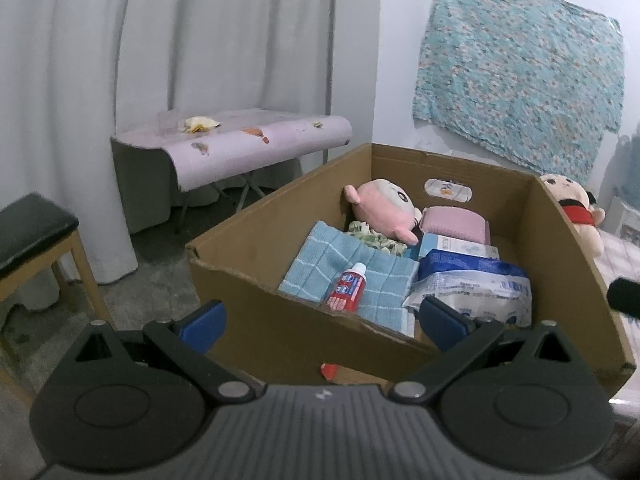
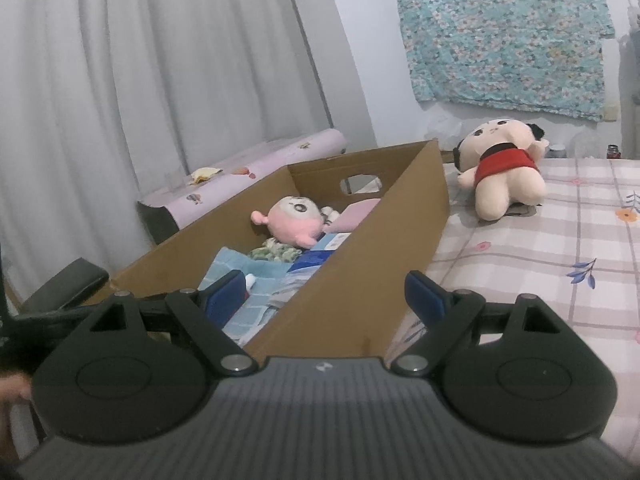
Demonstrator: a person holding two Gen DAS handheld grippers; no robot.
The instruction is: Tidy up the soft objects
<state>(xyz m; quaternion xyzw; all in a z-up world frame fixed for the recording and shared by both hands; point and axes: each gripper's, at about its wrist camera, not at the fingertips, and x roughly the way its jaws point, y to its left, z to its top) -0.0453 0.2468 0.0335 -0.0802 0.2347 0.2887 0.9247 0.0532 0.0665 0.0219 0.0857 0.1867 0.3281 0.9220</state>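
Observation:
A cardboard box (image 1: 256, 320) stands in front of me and also shows in the right wrist view (image 2: 360, 272). Inside lie a pink plush toy (image 1: 384, 210), a blue checked towel (image 1: 344, 268), a red toothpaste tube (image 1: 347, 288), a pink pad (image 1: 456, 222), a green patterned cloth (image 1: 372, 238) and blue and white tissue packs (image 1: 472, 280). A cream doll in a red top (image 2: 500, 172) lies on the checked bedcover (image 2: 540, 248) beyond the box. My left gripper (image 1: 322, 322) is open and empty at the box's near wall. My right gripper (image 2: 324, 296) is open and empty, straddling the box's right wall.
A small table with a pink cover (image 1: 240, 136) stands behind the box by white curtains (image 1: 200, 40). A dark padded stool (image 1: 32, 232) is at the left. A floral cloth (image 1: 520, 72) hangs on the wall.

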